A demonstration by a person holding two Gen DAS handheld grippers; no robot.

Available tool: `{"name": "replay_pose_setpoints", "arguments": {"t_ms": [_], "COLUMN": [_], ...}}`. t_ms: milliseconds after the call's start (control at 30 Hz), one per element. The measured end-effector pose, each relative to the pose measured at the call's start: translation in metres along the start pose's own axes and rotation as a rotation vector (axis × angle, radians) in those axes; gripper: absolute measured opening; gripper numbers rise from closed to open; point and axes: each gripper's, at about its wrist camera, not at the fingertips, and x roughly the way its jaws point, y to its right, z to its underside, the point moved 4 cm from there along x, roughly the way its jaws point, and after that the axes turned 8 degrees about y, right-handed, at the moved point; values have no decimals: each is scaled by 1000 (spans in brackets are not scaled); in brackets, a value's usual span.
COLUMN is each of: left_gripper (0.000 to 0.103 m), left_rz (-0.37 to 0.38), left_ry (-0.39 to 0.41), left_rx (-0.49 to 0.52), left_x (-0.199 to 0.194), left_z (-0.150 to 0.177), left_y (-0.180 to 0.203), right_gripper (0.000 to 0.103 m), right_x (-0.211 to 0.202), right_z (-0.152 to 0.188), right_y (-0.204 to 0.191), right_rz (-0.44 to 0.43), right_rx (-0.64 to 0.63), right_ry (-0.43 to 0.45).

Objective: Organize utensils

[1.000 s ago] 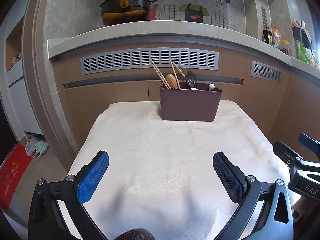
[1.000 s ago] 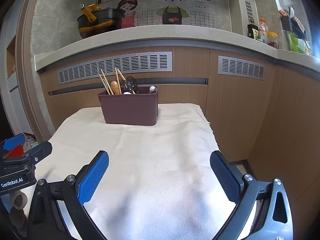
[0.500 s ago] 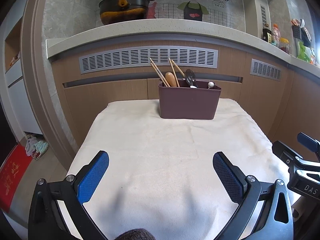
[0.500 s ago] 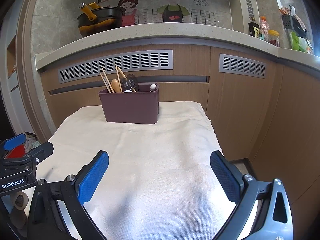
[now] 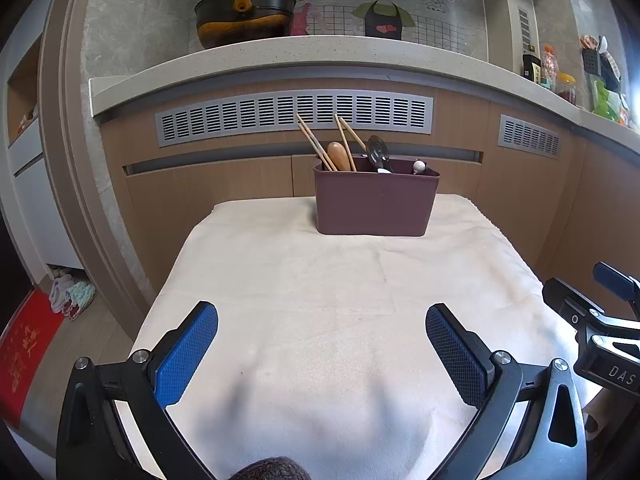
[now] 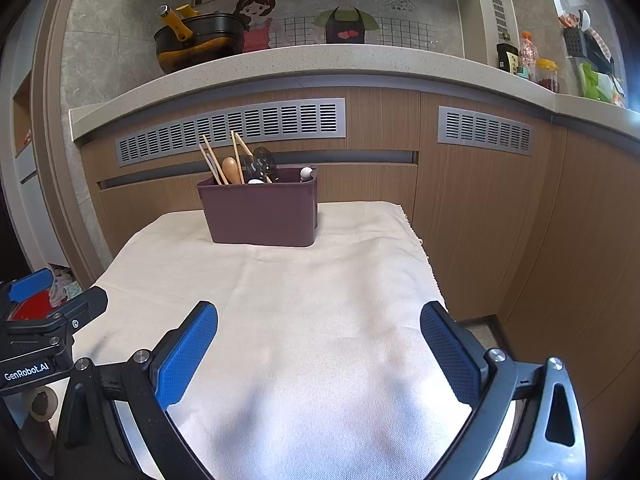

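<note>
A dark maroon utensil holder [image 5: 375, 200] stands at the far end of a cloth-covered table [image 5: 320, 288]; it also shows in the right wrist view [image 6: 260, 214]. In it stand wooden chopsticks [image 5: 316, 142], a wooden spoon [image 5: 339, 155] and a dark metal ladle [image 5: 378, 151]. My left gripper [image 5: 322, 350] is open and empty over the near part of the cloth. My right gripper [image 6: 318, 350] is open and empty beside it, and shows at the right edge of the left wrist view [image 5: 600, 320].
A wooden counter front with grey vents [image 5: 294, 118] rises behind the table. A pan [image 5: 244, 20] sits on the ledge above. Bottles and jars [image 6: 528, 60] stand on the counter at right. A red mat [image 5: 24, 348] lies on the floor left.
Both grippers have stayed open and near the table's front; the view has tilted down very slightly. Nothing on the table has moved.
</note>
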Motion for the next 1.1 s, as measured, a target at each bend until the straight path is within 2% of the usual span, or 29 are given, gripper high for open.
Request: {"name": "replay_pose_setpoints", "arguments": {"t_ms": [1100], "left_gripper": [103], "left_rz": [15], "left_ry": [-12], "left_rx": [-3], "left_x": [0], "left_z": [3], "left_y": [-4], "right_gripper": [101], "right_x": [1], "right_z": [3], "right_y": [0], "right_rz": [-8], "right_rx": [2], "right_ry": [-7]}}
